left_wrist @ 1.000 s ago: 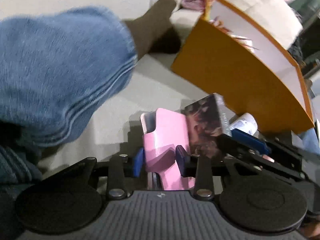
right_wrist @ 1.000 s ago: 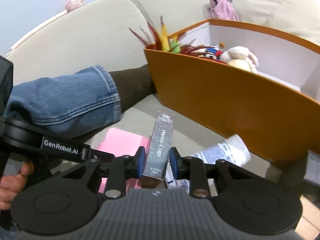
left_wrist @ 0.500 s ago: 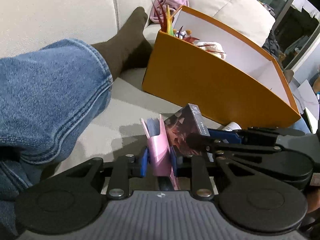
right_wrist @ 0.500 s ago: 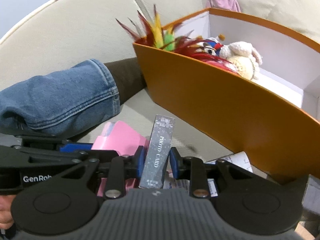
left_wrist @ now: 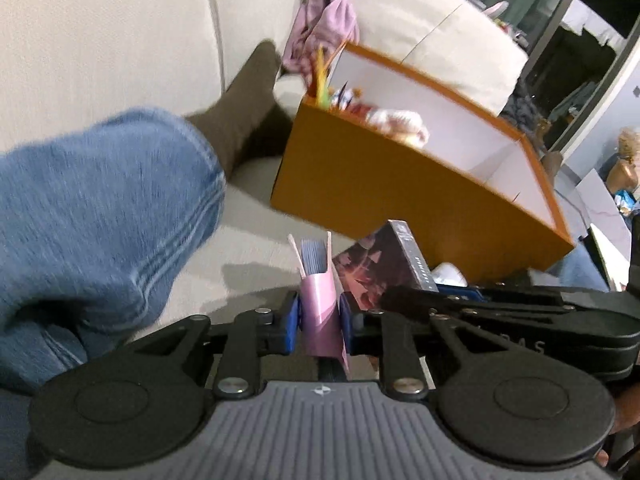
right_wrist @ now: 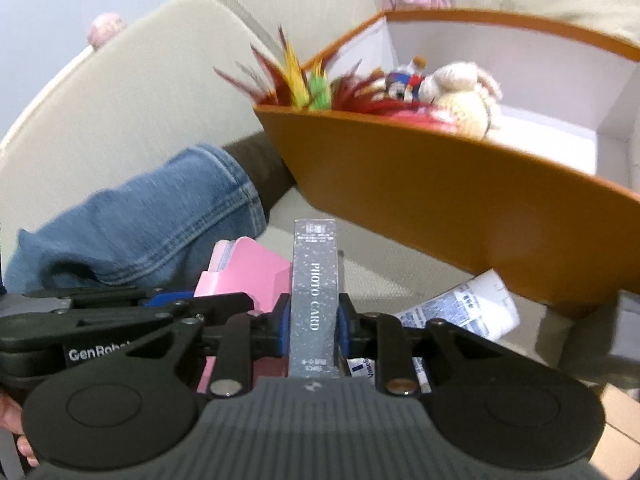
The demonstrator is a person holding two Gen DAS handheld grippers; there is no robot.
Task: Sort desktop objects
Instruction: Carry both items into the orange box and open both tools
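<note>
Nearest, the left gripper [left_wrist: 319,317] has its two blue pads closing on one pink card holder [left_wrist: 320,312] with cards standing in it, while the right gripper [right_wrist: 311,321] is closing on one grey box marked PHOTO CARD [right_wrist: 313,292], both pinched edge-on and side by side. Just past them one white tube [right_wrist: 464,312] lies on the beige sofa [right_wrist: 132,120]. Beyond stands one orange box [right_wrist: 460,192] holding one plush toy [right_wrist: 460,92] and some feathers [right_wrist: 296,80], with one jeans leg [left_wrist: 100,216] to its left.
</note>
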